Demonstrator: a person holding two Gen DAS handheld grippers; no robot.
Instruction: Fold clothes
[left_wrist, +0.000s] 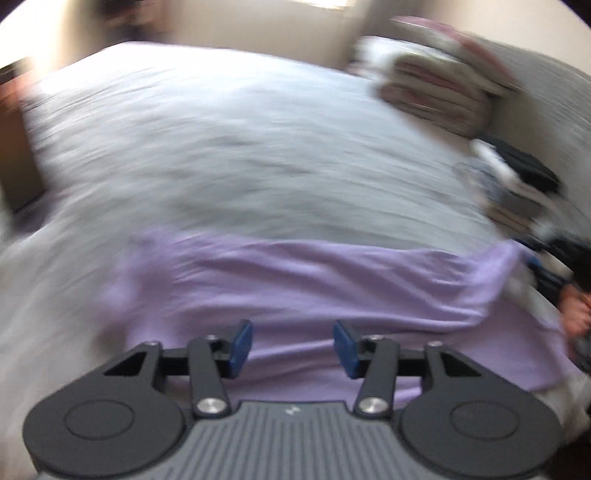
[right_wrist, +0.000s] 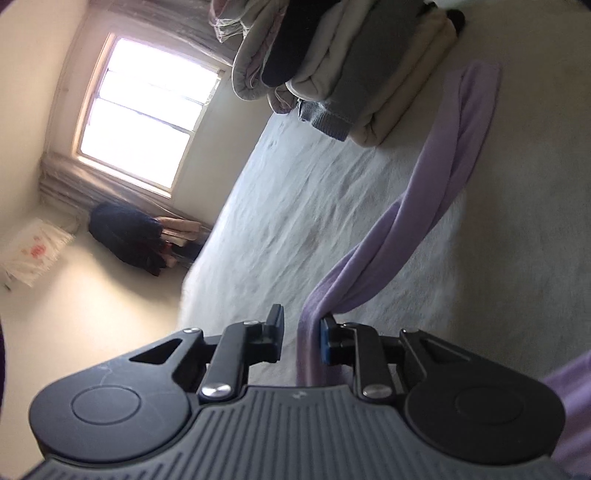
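With folded stacks (right_wrist: 332, 74) already at the bed's (left_wrist: 221, 155) far right, the lilac garment (left_wrist: 332, 295) lies near, partly folded, the left claw (left_wrist: 292, 349) released above it, the right claw (right_wrist: 302, 338) loosely around its edge, unclenched.

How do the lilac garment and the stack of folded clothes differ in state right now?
The lilac cotton garment lies spread and rumpled on the bed; the stack of folded grey and cream clothes is neat and piled. The garment runs between the right gripper's jaws; the stack is untouched. Both rest on the white bedsheet.
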